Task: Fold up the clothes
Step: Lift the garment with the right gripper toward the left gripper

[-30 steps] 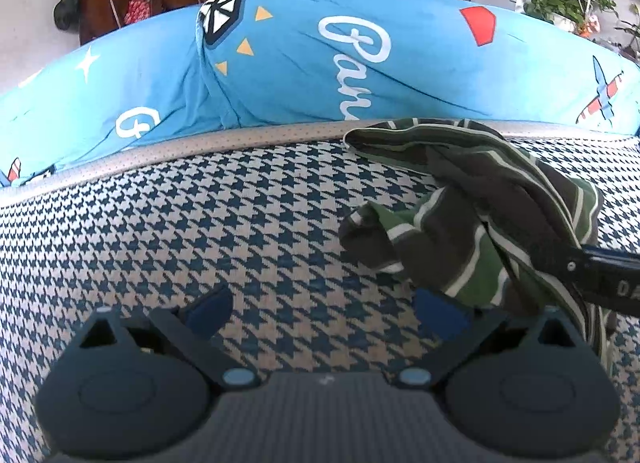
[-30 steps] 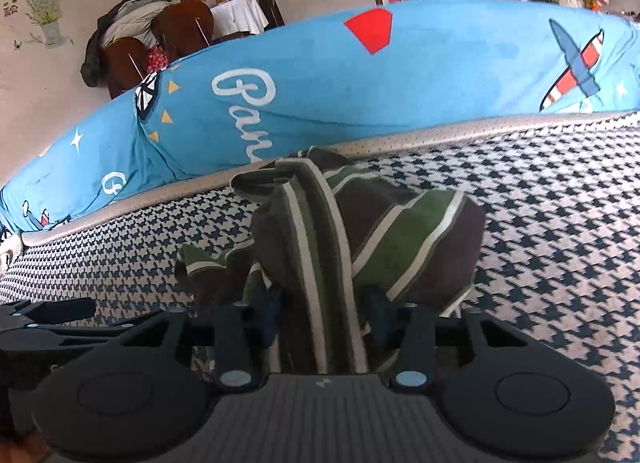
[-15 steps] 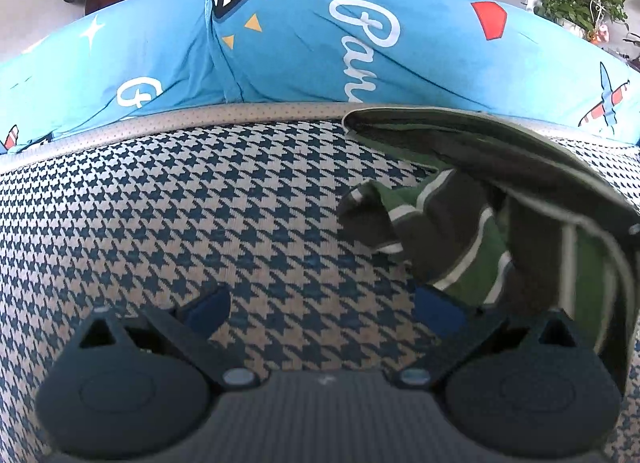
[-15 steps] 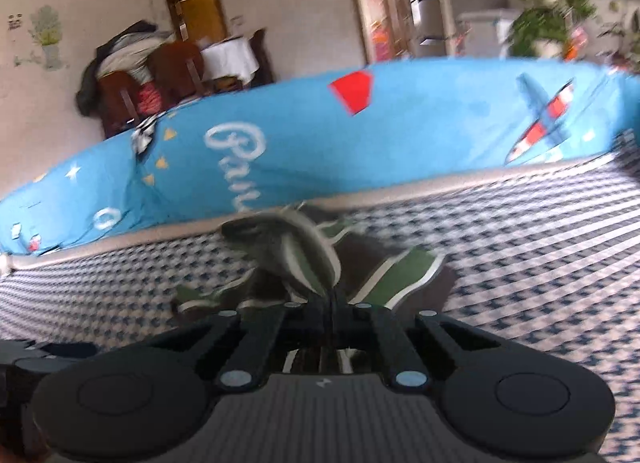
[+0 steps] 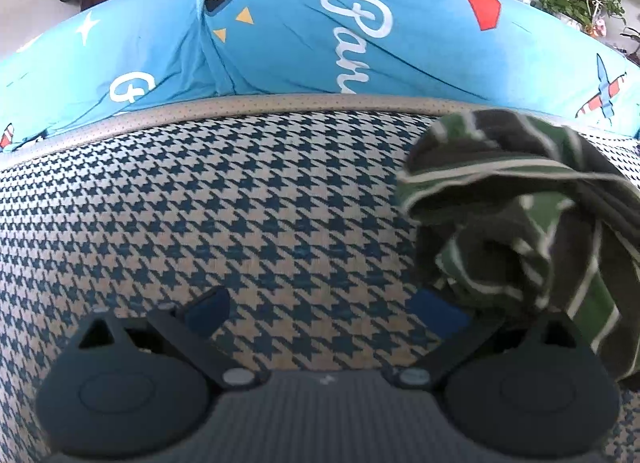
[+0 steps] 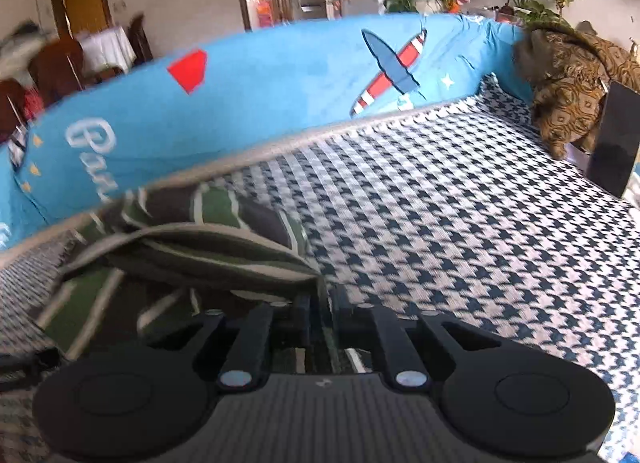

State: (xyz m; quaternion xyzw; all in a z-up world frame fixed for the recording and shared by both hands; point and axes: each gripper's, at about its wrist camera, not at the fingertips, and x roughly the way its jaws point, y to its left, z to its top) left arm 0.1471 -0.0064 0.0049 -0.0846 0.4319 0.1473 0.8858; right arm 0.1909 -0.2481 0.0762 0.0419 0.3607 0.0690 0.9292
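A crumpled garment point(image 5: 512, 199) with dark brown, green and white stripes lies on the houndstooth-covered seat point(image 5: 240, 203). My left gripper point(image 5: 322, 305) hangs open over bare cover. Nothing sits between its blue pads, and the garment bunches just beyond its right finger. In the right wrist view, a fold of the garment point(image 6: 224, 251) runs taut into my right gripper point(image 6: 322, 299). Its jaws stand close together around that fold and are opening. The cloth stretches away to the left, lifted off the seat point(image 6: 460, 223).
A long blue printed cushion point(image 5: 300, 35) point(image 6: 280, 95) runs along the seat's far edge. At the far right a brown patterned cloth point(image 6: 572, 83) is heaped beside a dark flat panel point(image 6: 614, 143). Chairs, a doorway and potted plants stand behind.
My right gripper closed on the striped garment, then swung right and upward, dragging the cloth with it. In the left wrist view the garment lifted and shifted right. The left gripper stayed open.
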